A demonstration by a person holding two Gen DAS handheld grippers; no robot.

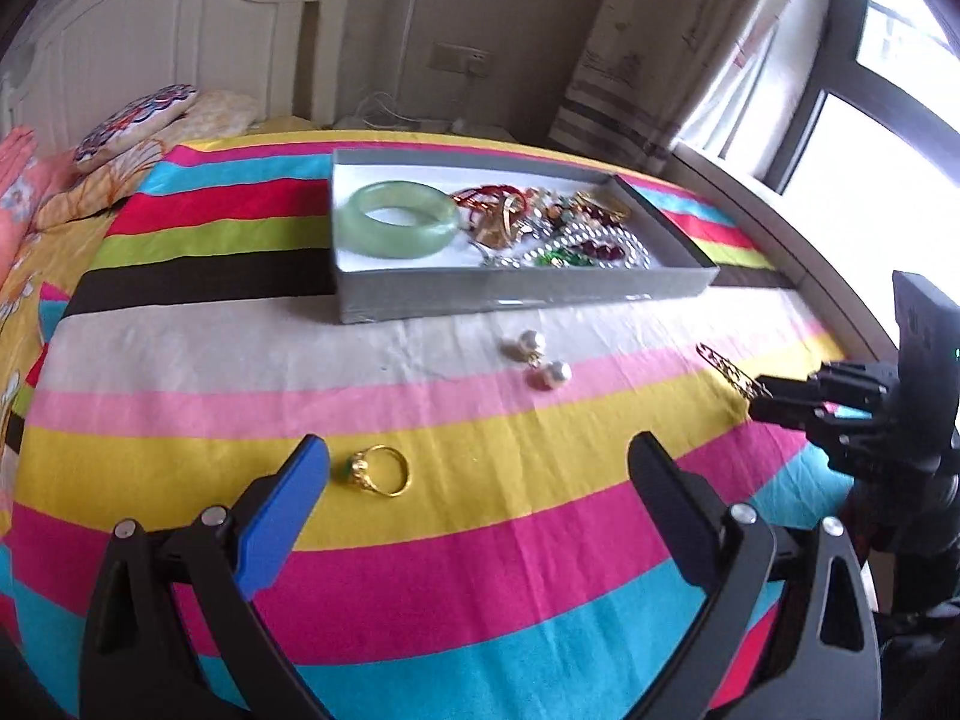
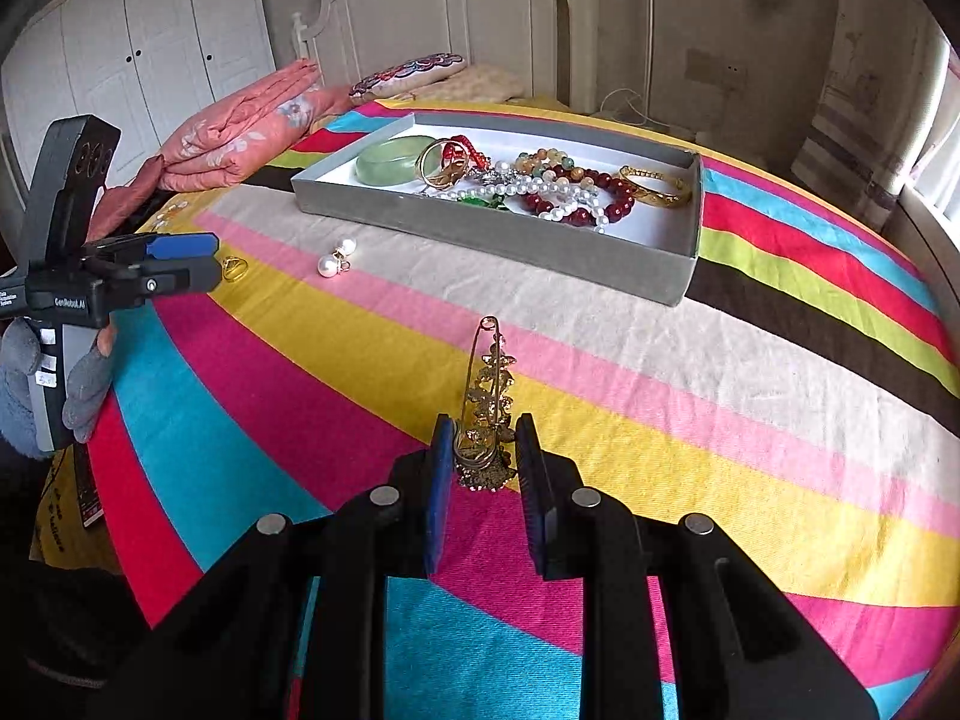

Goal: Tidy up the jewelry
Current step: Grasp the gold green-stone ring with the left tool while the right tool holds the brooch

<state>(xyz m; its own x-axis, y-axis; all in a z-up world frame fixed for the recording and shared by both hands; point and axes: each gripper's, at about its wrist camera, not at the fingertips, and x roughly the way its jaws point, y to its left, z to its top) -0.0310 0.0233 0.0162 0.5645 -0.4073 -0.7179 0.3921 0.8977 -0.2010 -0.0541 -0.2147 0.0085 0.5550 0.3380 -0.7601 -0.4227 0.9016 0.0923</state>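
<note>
Right wrist view: a long gold brooch pin (image 2: 487,402) is seen lying on the striped bed cover (image 2: 690,432), with its near end between the two pads of the right tongs (image 2: 483,456). The pads are set close on each side of it, but whether the pin is truly squeezed cannot be told. The pin's long line runs straight away from the tongs, and its loop end is pointed toward the grey box (image 2: 600,252), which is well ahead.

The box is filled with a green bangle (image 2: 393,159), pearl beads (image 2: 540,189), red beads (image 2: 606,204) and a gold bracelet (image 2: 657,186).

In the left wrist view, the left tongs (image 1: 480,468) are held wide apart over the bed cover. A gold ring (image 1: 379,471) is seen just beside the blue pad, on the left, so it is nearer to the left tongs. Two pearl earrings (image 1: 540,357) are lying farther on, between the ring and the box.

It is judged that the pin must be carried forward, along its own long line, to be put in the box
</note>
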